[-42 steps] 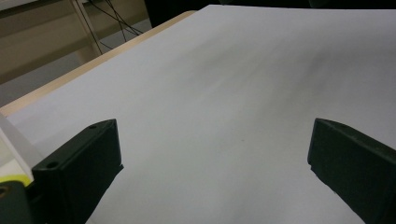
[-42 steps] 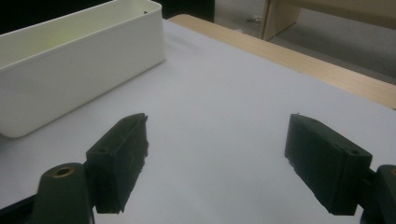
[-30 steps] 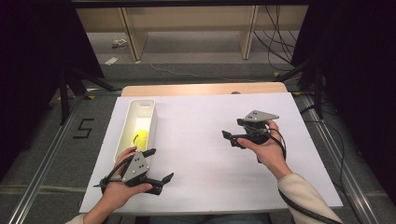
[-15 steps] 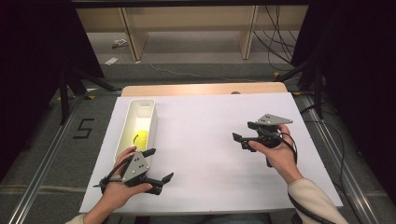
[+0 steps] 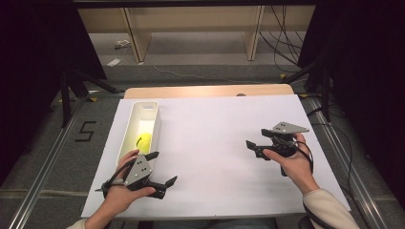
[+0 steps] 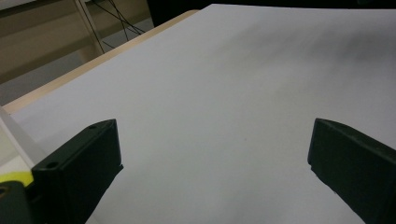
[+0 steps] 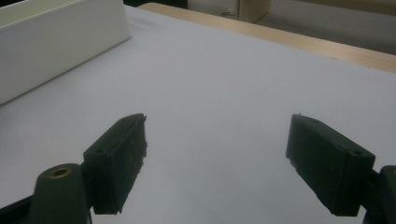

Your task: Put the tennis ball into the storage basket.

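Note:
A long white bin (image 5: 154, 109) stands on the left of the white sheet (image 5: 210, 124), and a yellow-green ball (image 5: 143, 140) lies inside it. My left gripper (image 5: 162, 168) rests on the sheet just in front of the bin's near end, open and empty. In the left gripper view its jaws (image 6: 215, 163) stand wide apart over bare sheet, with the bin's rim (image 6: 14, 135) at the left edge. My right gripper (image 5: 255, 138) is held over the right part of the sheet, open and empty. Its own view (image 7: 215, 163) shows the bin's wall (image 7: 56, 42) far off.
The white sheet covers most of a wooden table (image 5: 205, 90), whose far edge shows beyond it. Metal rails (image 5: 43, 171) run along both sides. Wooden shelf legs (image 5: 133, 36) and cables (image 5: 282, 43) are on the floor beyond the table.
My right gripper has drawn back to the right and toward the person, away from the sheet's middle, still open. The left gripper has stayed put.

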A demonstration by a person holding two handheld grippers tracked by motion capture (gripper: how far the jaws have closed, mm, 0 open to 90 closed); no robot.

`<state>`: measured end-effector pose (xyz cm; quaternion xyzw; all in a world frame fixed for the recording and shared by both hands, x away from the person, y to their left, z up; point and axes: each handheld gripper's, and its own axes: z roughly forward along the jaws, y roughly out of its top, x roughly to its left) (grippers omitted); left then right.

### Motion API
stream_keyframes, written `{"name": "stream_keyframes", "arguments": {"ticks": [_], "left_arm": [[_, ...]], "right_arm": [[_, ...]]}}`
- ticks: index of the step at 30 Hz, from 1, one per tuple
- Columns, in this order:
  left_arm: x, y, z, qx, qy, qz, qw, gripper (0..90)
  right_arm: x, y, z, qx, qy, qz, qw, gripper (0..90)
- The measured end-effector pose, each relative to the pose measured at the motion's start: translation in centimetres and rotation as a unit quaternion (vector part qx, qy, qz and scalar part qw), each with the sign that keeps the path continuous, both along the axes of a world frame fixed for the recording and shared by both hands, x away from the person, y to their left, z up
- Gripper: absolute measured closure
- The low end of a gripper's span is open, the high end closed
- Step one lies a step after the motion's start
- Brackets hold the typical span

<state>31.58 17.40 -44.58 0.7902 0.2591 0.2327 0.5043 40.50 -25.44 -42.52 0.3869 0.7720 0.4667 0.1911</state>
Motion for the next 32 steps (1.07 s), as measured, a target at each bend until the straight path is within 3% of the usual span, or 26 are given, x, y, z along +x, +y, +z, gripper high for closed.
{"name": "stream_keyframes", "arguments": {"ticks": [16, 32], "left_arm": [[0.0, 0.2, 0.1, -0.001, -0.003, 0.003, 1.0, 2.1], [0.0, 0.2, 0.1, -0.003, -0.003, 0.003, 1.0, 2.1]], "right_arm": [[-2.1, -1.8, -0.6, 0.001, 0.002, -0.01, 0.9999, 20.5], [-2.1, -2.1, -0.7, 0.016, 0.005, -0.015, 0.9997, 21.2]]}}
